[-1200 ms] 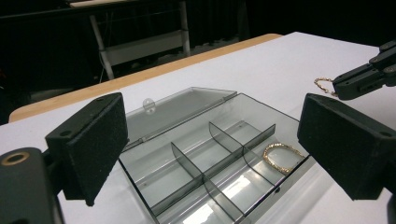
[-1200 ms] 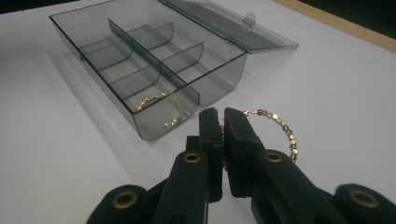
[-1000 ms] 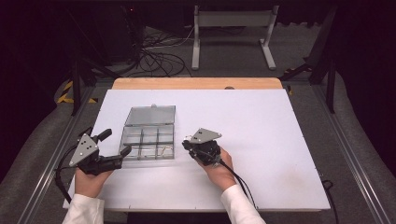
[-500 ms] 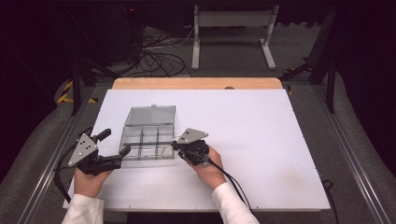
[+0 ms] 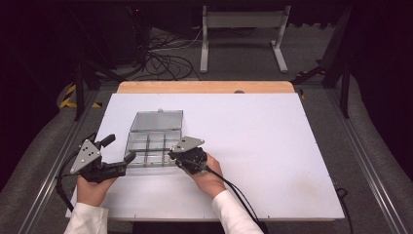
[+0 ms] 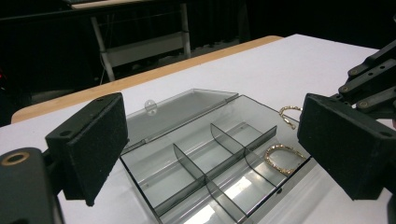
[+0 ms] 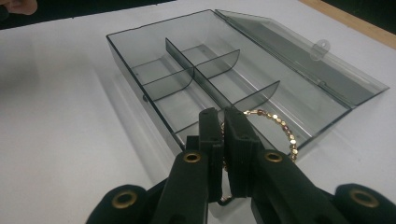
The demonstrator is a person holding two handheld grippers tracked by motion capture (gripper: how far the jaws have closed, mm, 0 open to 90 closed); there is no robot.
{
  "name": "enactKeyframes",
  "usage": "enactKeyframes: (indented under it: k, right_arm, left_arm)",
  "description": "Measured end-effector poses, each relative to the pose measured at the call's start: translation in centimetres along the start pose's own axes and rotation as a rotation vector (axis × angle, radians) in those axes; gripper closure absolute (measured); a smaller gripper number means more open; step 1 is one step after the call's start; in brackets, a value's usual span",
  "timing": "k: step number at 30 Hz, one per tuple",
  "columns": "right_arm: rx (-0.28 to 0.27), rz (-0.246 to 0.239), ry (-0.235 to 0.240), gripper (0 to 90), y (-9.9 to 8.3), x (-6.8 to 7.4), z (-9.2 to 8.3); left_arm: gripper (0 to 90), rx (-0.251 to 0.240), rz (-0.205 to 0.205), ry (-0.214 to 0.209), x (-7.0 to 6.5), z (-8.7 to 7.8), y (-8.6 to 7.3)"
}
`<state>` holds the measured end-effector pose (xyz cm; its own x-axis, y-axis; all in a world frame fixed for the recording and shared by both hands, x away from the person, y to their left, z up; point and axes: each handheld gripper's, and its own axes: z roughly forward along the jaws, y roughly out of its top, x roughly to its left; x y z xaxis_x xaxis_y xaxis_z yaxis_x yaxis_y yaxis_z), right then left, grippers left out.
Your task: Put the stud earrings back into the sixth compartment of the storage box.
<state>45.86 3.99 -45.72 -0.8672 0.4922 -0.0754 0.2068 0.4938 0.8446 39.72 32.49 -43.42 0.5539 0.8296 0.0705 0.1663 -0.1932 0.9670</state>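
Two grippers flank the clear compartment box (image 5: 155, 140) on the white bench (image 5: 272, 146) from above: the left gripper (image 5: 119, 153), fingers apart and empty, at its near left corner; the right gripper (image 5: 173, 155), nearer the job, at its near right corner. From the left gripper, a gold beaded bracelet (image 6: 284, 158) loops over the nearest right-hand compartment. From the right gripper, fingers (image 7: 209, 135) are clamped together on that bracelet, its thin, shiny arc curving rightward above the box's near edge.
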Motion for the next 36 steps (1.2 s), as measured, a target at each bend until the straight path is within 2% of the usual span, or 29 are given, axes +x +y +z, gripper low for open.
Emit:
enactKeyframes:
  k: [15, 22, 30, 36]
  right_arm:
    - [0.02, 0.004, 0.035, 86.8, 0.3, 0.7, 1.8]
    - [0.023, 0.023, 0.045, 85.8, 0.3, 0.7, 2.2]
    - [-0.006, 0.062, 0.047, 65.0, 0.4, 0.1, 1.7]
    - [-0.049, 0.084, 0.048, 49.9, 0.5, -0.4, 0.9]
  left_arm:
    - [9.3, 0.0, 0.0, 0.001, 0.1, -0.1, 0.0]
    - [9.3, -0.003, -0.002, 0.002, 0.1, -0.1, 0.0]
    - [9.3, 0.001, 0.001, 0.001, 0.1, -0.1, 0.0]
    - [9.3, 0.001, 0.001, 0.0, 0.1, 0.0, 0.0]
